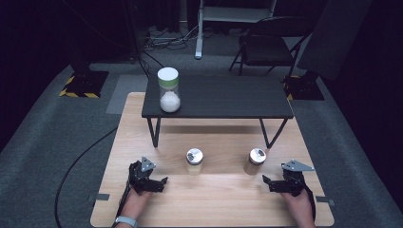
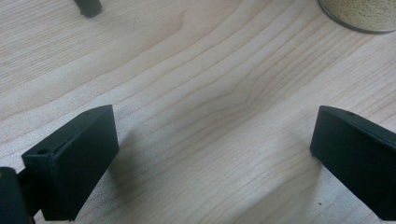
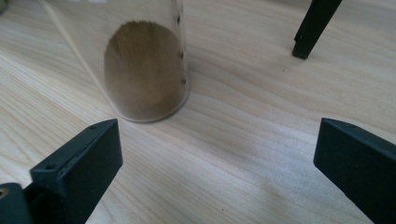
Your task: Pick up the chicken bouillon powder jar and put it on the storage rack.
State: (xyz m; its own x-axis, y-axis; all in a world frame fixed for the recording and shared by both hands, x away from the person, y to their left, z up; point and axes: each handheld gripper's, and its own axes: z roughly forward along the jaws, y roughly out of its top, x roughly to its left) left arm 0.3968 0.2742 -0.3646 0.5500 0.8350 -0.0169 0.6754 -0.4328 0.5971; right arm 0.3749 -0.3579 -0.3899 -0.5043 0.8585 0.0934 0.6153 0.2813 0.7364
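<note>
Fingers of the left gripper (image 1: 164, 182) and right gripper (image 1: 266, 181) are spread wide, holding nothing. Both small jars (image 1: 194, 161) (image 1: 255, 161) stand untouched between them; likely nothing has started.

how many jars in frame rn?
3. A tall white-lidded jar stands on the left end of the small black table. Two short metal-lidded jars stand on the wooden board in front of it: one left of centre, one to the right. None looks hidden.
</note>
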